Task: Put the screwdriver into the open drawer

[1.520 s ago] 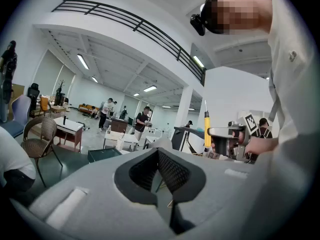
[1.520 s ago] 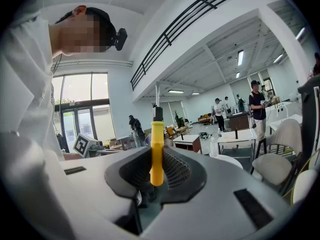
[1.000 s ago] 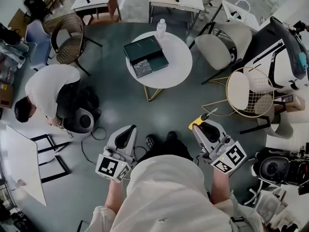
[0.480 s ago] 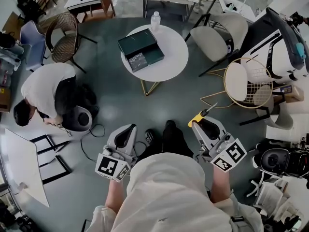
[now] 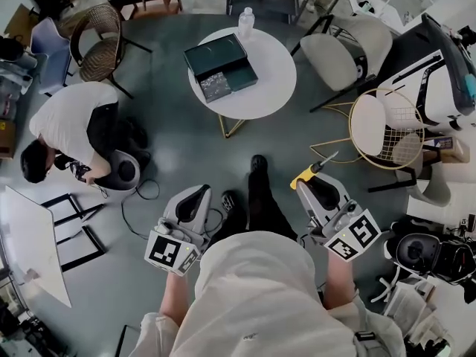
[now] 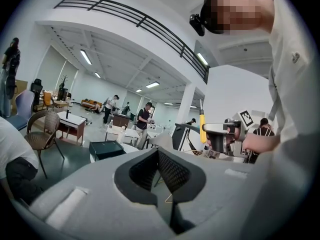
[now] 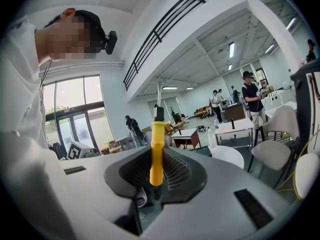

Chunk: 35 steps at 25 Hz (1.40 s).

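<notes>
Nearest, down at five o'clock in the head view: right gripper [image 5: 311, 187], jaws clamped on the yellow handle of the screwdriver [image 5: 305, 174], bare shaft sticking out beyond the tips toward one o'clock. Seen along those jaws, handle upright between the pads, shaft rising past them. Across at seven o'clock: left gripper [image 5: 195, 198], jaws drawn together on nothing, well apart from the tool, the tool off at three o'clock from it. Between the two and a little farther out, the change: one shoe [image 5: 258, 162] now planted ahead at twelve o'clock, leg stretched forward, in place of two feet tucked close under the torso a second ago. Grip on the tool unchanged over that second. Probably a stride toward the goal, then: carrying phase, placing not yet begun. Farther still at twelve o'clock, well apart from the tool tip: round white table [image 5: 271, 88] bearing a dark green box [image 5: 217, 54], its open drawer [image 5: 217, 86] pulled out toward six o'clock with something speckled inside. At the table's far rim, a clear bottle [image 5: 245, 22]. Next, likely more steps, then a reach with the right side to bring the tool over that drawer.
</notes>
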Each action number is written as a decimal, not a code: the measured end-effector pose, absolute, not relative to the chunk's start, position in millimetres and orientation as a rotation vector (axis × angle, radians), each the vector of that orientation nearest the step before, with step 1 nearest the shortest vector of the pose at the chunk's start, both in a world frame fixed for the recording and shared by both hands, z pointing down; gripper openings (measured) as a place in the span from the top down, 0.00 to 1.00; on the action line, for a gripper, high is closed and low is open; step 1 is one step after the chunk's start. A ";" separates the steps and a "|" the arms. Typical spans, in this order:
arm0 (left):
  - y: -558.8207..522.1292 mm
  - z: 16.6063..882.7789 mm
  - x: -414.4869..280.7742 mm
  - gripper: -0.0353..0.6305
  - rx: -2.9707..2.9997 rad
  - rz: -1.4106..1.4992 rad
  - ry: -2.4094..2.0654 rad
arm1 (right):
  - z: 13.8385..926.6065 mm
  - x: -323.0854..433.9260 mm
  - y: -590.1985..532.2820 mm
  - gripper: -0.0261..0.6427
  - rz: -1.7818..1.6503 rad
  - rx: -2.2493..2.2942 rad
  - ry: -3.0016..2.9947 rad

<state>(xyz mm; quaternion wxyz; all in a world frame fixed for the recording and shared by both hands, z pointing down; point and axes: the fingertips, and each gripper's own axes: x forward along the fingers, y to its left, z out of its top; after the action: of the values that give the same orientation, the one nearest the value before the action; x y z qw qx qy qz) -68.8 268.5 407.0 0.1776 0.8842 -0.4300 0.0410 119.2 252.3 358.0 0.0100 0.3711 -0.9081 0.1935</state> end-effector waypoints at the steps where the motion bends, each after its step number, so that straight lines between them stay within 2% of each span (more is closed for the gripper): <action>1: 265.6 407.0 -68.3 0.93 2.496 0.115 -1.226 | 358.5 119.6 247.5 0.85 0.607 1.151 -2.837; 9: 225.8 400.8 -59.0 0.93 2.479 0.124 -1.271 | 349.0 124.4 196.8 0.85 0.587 1.088 -2.882; 22: 140.6 377.2 -7.3 0.93 2.492 0.130 -1.366 | 340.3 162.9 96.9 0.85 0.553 0.976 -2.983; 35: 100.3 386.6 41.0 0.93 2.380 0.112 -1.487 | 354.5 193.6 31.1 0.85 0.600 0.783 -3.031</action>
<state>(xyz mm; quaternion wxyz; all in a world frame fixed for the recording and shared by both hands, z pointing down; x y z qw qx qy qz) 41.0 100.3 386.6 0.1658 0.8356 -0.5223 0.0392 193.6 31.1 354.5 -0.0229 0.2455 -0.9507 0.1882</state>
